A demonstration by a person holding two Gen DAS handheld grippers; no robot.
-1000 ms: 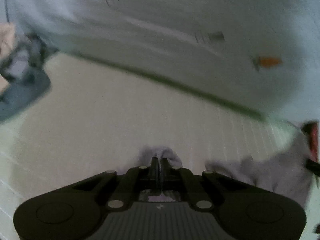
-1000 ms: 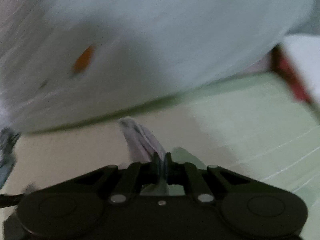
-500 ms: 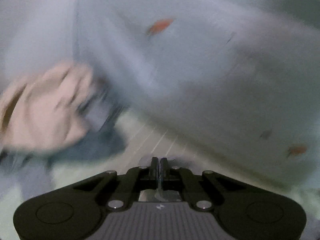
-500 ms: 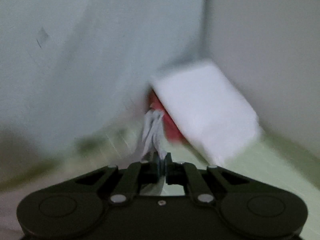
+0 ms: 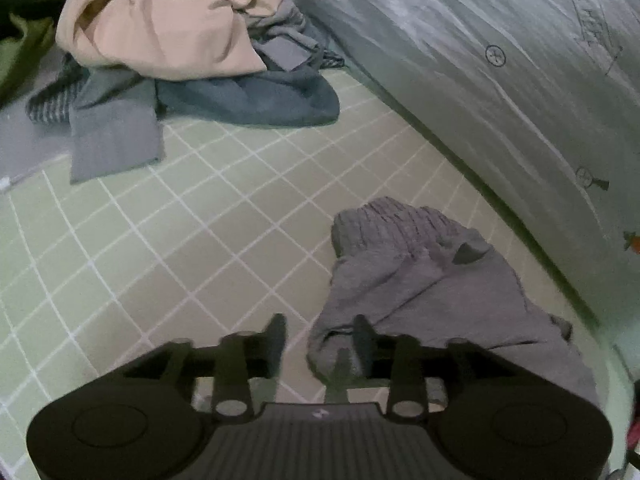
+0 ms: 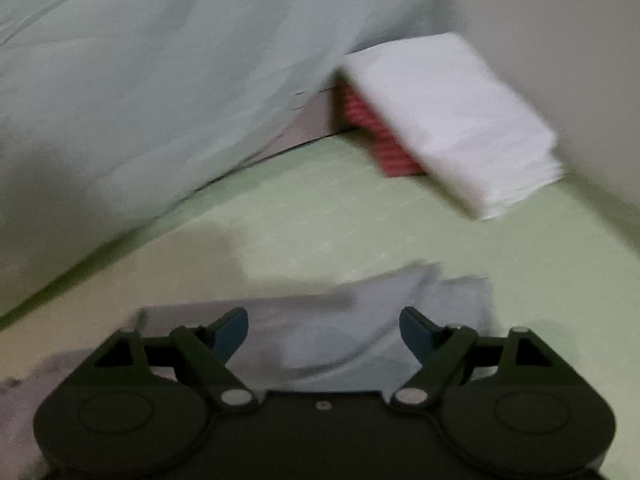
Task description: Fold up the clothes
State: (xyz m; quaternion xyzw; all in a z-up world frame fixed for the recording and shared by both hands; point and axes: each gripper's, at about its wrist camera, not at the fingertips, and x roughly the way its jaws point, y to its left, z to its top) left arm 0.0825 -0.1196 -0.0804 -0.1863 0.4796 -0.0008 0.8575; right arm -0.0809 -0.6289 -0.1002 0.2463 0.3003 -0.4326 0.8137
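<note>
Grey garment (image 5: 432, 280) lies loosely bunched on the checked green bed sheet (image 5: 180, 248), just ahead of both tongs. Left tongs (image 5: 318, 344) stand parted, holding nothing, one finger at the cloth's near edge. Right tongs (image 6: 324, 326) gape wide over it, empty. Judgement: garment lies released; smoothing or regrasping an edge is probably due.

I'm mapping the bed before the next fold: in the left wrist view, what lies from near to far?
Open left hand-held gripper → crumpled grey garment with a ribbed waistband → bare green checked sheet → dark blue-grey cloth → beige garment atop the clothes pile.
</note>
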